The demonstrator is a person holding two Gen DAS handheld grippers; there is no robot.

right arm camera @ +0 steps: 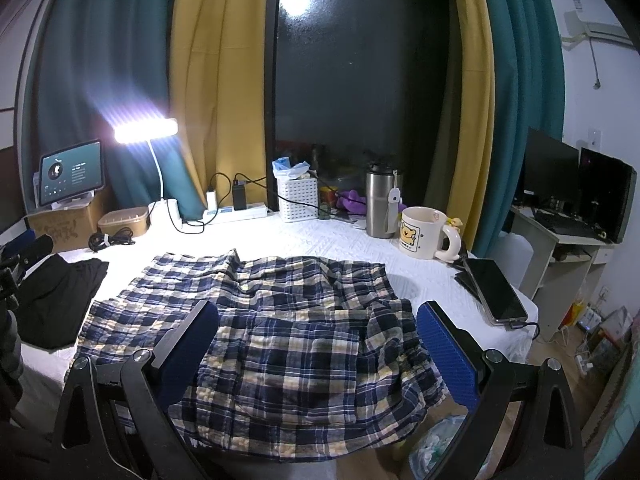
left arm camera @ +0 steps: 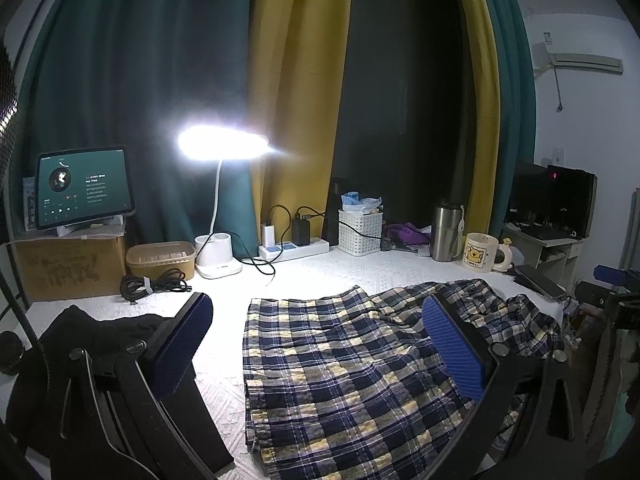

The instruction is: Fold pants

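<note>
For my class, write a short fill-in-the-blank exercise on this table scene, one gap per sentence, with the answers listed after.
1. The plaid pants lie on a table covered in a ____ cloth.
2. Both the left gripper and the right gripper have their jaws ____.
3. The steel tumbler stands just left of the cream ____ with a bear picture.
4. The desk lamp is switched ____.

Answers: white; open; mug; on

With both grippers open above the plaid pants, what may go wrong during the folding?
The pants hang over the table's near edge, so a pull may slide them off. The mug and phone stand close to the cloth; a swept leg might push them. The black garment could get caught in the fold.
</note>
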